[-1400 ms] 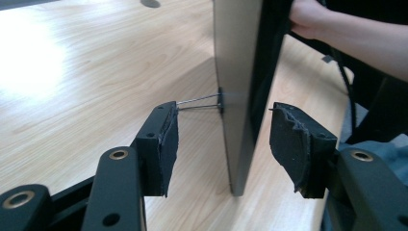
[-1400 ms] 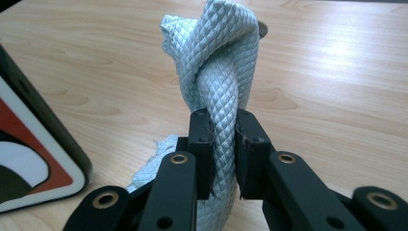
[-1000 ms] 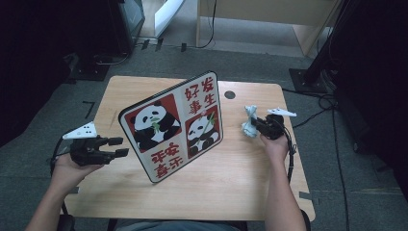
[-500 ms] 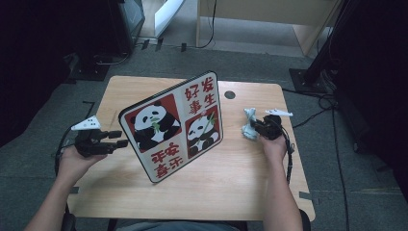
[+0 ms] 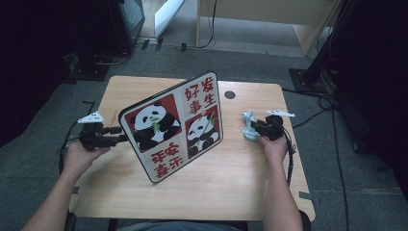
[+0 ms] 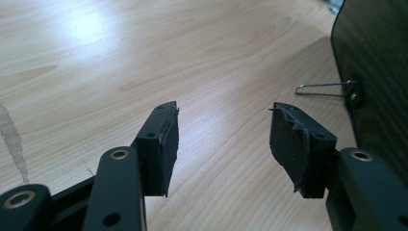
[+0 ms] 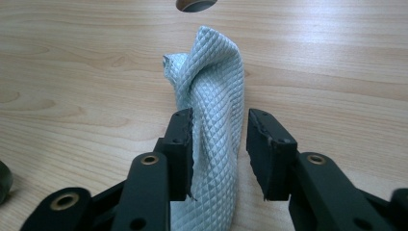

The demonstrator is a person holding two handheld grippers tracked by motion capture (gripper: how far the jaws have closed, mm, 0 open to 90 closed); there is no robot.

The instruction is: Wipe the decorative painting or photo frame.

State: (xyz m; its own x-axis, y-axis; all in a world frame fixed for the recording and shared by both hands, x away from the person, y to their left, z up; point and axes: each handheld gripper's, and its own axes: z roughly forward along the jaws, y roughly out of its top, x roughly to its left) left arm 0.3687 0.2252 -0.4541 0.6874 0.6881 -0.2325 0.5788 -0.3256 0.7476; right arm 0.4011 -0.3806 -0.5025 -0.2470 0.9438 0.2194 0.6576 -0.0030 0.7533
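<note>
On the right side of the table (image 5: 250, 173) we see the pale blue cloth (image 7: 211, 96) bunched upright between the right gripper (image 7: 219, 144) jaws, which have just been opening — one pad still brushes it, the other stands clear. It looks soft, light, floppy — best pinched at the thick middle fold. The left gripper (image 6: 223, 144) stands open and empty beside the panda board (image 5: 173, 125).

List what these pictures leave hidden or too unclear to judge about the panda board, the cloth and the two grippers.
- Panda board: its stand, hidden behind its face in the high view.
- Cloth: lower end cut off by the right gripper view's bottom edge.
- Left gripper: contact with the board, too small.
</note>
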